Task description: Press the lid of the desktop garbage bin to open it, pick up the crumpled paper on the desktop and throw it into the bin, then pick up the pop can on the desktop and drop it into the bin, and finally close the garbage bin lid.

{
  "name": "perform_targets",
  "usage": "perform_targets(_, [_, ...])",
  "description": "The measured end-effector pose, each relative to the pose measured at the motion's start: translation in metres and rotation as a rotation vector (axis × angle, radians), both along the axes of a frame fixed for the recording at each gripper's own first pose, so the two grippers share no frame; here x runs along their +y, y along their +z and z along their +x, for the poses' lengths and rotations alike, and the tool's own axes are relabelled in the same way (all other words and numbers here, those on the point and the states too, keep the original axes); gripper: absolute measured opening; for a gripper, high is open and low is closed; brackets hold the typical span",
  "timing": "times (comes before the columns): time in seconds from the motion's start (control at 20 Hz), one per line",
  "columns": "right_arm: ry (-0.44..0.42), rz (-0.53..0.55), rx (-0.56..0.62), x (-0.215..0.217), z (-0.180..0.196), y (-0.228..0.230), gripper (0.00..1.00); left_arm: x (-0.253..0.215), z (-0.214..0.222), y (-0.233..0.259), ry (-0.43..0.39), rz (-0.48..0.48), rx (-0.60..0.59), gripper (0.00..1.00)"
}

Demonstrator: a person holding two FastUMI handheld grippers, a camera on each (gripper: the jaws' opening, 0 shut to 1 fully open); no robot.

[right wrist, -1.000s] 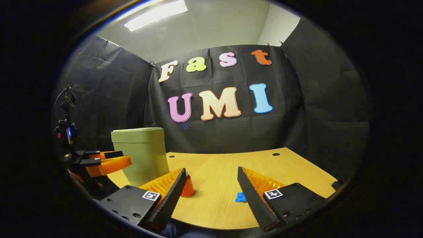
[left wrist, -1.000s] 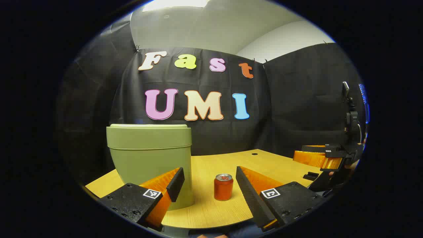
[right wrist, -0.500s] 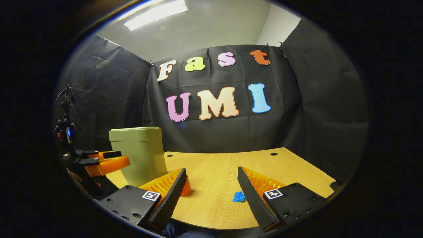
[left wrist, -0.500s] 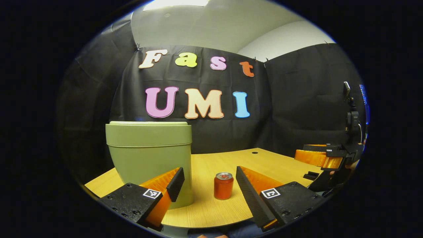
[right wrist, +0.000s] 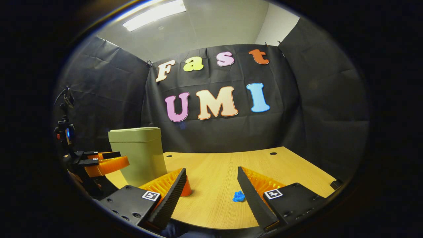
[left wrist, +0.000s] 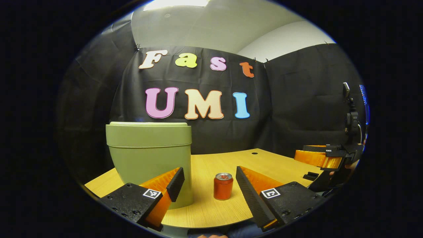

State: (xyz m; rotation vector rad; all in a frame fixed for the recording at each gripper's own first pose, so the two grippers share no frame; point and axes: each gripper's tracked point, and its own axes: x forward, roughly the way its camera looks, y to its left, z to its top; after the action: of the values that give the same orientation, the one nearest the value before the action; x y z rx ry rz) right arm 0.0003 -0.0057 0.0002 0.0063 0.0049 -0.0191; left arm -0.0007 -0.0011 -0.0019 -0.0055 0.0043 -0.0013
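A green garbage bin (left wrist: 150, 155) with its lid (left wrist: 147, 124) down stands at the left of the wooden desk (left wrist: 264, 165). A red pop can (left wrist: 223, 186) stands upright to its right, between the tips of my open left gripper (left wrist: 208, 181) and a little beyond them. In the right gripper view the bin (right wrist: 138, 153) is at the left, the can (right wrist: 186, 188) is half hidden behind the left finger, and a small blue crumpled paper (right wrist: 238, 196) lies by the right finger. My right gripper (right wrist: 211, 186) is open and holds nothing.
The right gripper (left wrist: 322, 157), held by a hand, shows at the far right of the left gripper view. The left gripper (right wrist: 100, 163) shows at the far left of the right gripper view. The desk (right wrist: 297, 168) has round cable holes (right wrist: 273, 153) near its far edge.
The right gripper view has drifted slightly, so the bin and paper sit a bit further left. Both grippers stay open and nothing on the desk has moved.
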Motion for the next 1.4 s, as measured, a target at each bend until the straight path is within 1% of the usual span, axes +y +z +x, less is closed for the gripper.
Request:
perform_targets(0.25, [0.000,0.000,0.003,0.000,-0.001,-0.002,0.98,-0.001,0.000,0.001,-0.008,0.001,0.002,0.93])
perform_targets(0.3, [0.001,0.000,0.003,0.000,-0.001,-0.002,0.98,0.000,0.001,0.001,-0.004,0.000,0.001,0.91])
perform_targets(0.4, [0.000,-0.003,0.005,-0.001,-0.001,-0.002,0.98,0.003,0.001,0.002,0.007,0.004,-0.001,0.79])
perform_targets(0.45, [-0.001,-0.005,0.005,-0.001,0.000,-0.004,0.96,0.004,0.000,0.003,0.012,0.008,-0.003,0.71])
perform_targets(0.5, [-0.001,-0.006,0.007,-0.001,0.001,-0.003,0.96,0.004,-0.001,0.004,0.012,0.011,-0.009,0.69])
perform_targets(0.55, [0.000,-0.008,0.010,0.000,0.001,-0.005,0.98,0.003,-0.002,0.007,0.011,0.013,-0.017,0.64])
perform_targets(0.6, [0.000,-0.009,0.012,0.000,0.002,-0.005,0.96,0.004,-0.003,0.007,0.011,0.016,-0.022,0.59])
perform_targets(0.65, [0.001,-0.010,0.015,0.000,0.002,-0.005,0.96,0.004,-0.003,0.008,0.011,0.018,-0.025,0.50])
perform_targets(0.8, [0.005,-0.010,0.027,0.001,0.003,-0.009,0.98,0.008,-0.001,0.005,0.027,0.008,-0.013,0.40])
perform_targets(0.85, [0.008,-0.007,0.026,0.003,0.003,-0.008,0.98,0.007,-0.001,0.002,0.025,0.005,-0.002,0.34])
perform_targets(0.9, [0.013,-0.006,0.022,0.003,0.003,-0.007,0.98,0.005,-0.001,0.000,0.019,0.001,0.004,0.33])
perform_targets(0.95, [0.019,-0.008,0.021,0.004,0.003,-0.007,0.98,0.003,-0.001,0.000,0.013,-0.005,0.009,0.25])
perform_targets(1.0, [0.025,-0.013,0.024,0.006,0.003,-0.009,0.98,0.003,0.000,0.000,0.007,-0.005,0.009,0.23])
perform_targets(1.05, [0.032,-0.019,0.029,0.010,0.003,-0.010,0.98,0.003,0.000,0.002,0.003,0.000,0.008,0.16])
perform_targets(1.1, [0.037,-0.024,0.031,0.013,0.005,-0.011,0.98,0.005,0.001,0.003,0.004,0.008,0.002,0.14])
perform_targets(1.15, [0.039,-0.023,0.029,0.014,0.005,-0.009,0.96,0.008,0.000,0.006,0.009,0.012,-0.004,0.10])
perform_targets(1.25, [0.052,-0.006,0.023,0.019,0.005,-0.009,0.98,0.013,0.000,0.011,0.017,0.003,-0.018,0.05])
perform_targets(1.4, [0.077,-0.015,0.026,0.030,0.004,-0.012,0.98,0.028,0.001,0.024,0.044,0.002,-0.030,0.02])
